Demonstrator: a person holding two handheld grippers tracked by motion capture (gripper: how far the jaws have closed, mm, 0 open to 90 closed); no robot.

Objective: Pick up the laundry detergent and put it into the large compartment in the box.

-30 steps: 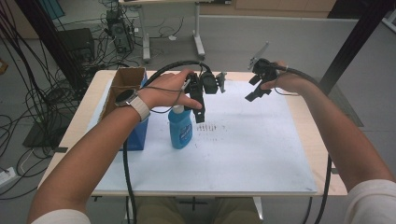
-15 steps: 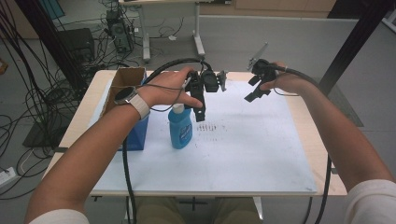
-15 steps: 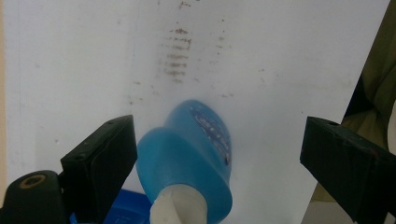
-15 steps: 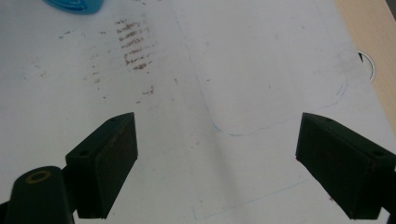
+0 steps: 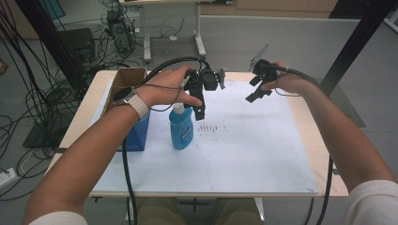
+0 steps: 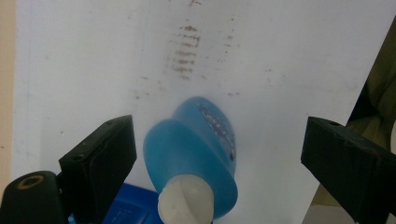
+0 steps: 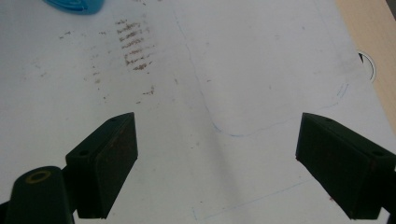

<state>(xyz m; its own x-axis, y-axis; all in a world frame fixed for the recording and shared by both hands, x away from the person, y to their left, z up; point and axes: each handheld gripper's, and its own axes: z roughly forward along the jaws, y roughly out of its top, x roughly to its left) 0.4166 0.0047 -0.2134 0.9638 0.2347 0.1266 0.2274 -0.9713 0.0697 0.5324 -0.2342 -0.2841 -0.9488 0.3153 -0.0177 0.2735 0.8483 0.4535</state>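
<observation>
A blue bottle [image 5: 181,129] with a white cap stands upright on the white sheet [image 5: 253,154], left of centre. My left gripper [image 5: 197,111] hangs just above and right of its cap, pointing down. In the left gripper view the bottle [image 6: 196,154] sits below and between the two jaws, which stand wide apart and do not touch it, so the left gripper [image 6: 219,137] is open. My right gripper [image 5: 254,93] is held in the air over the sheet's far right part. In its own view the right gripper [image 7: 215,137] is open, with bare sheet below.
A blue box [image 5: 138,133] stands right beside the bottle on its left, with an open cardboard box [image 5: 129,78] behind it. Brown smudge marks [image 5: 213,127] stain the sheet near the bottle. Bare wooden table [image 5: 307,126] borders the sheet on the right.
</observation>
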